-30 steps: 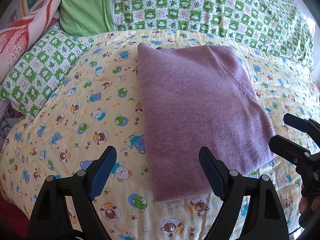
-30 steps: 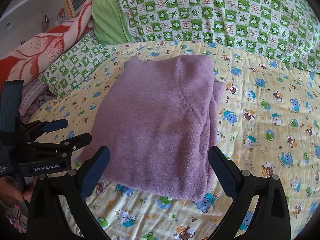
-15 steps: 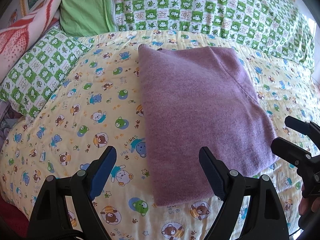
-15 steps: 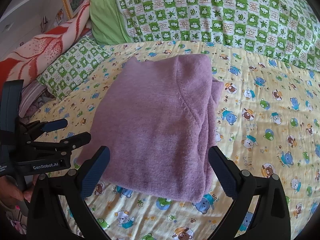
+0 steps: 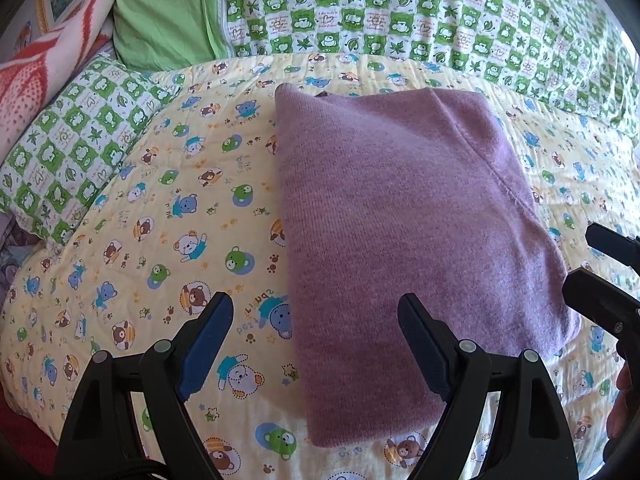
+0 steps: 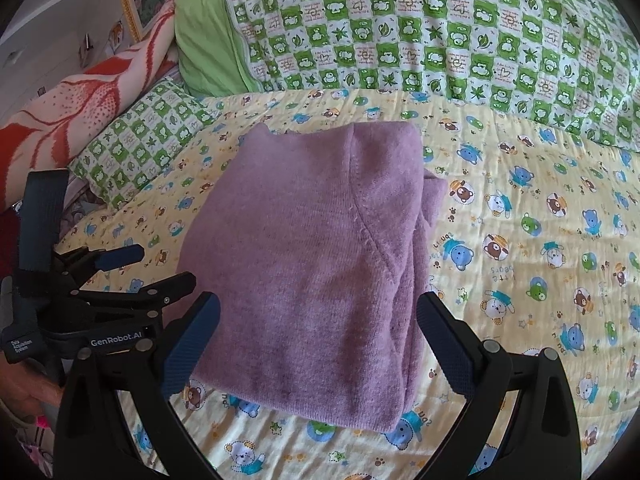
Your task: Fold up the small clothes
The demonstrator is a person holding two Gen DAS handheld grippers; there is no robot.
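Because the purple sweater [image 5: 404, 232] was already folded into a neat, thick block, it lay flat near the middle of the bear quilt [image 5: 160, 216] with nothing holding it. From the right wrist camera, extra layers stuck out a bit along its 3 o'clock side. It looked like the folding was nearly done, or all done.

Both grippers hung just above the near edge of the sweater and did not touch it. The left gripper [image 5: 316, 344] had its fingers spread wide with nothing between them, over the sweater's near left corner. The right gripper [image 6: 320, 340] was spread wide too, and empty, over the near right part. They may have been kept wide so the cloth would not get pulled out of shape.

At 12 o'clock sat a green checked pillow [image 6: 440, 32]. A smaller checked pillow [image 5: 76, 152] lay at 9 o'clock, with a red and white blanket [image 6: 80, 112] past it.

No box or basket could be seen anywhere.
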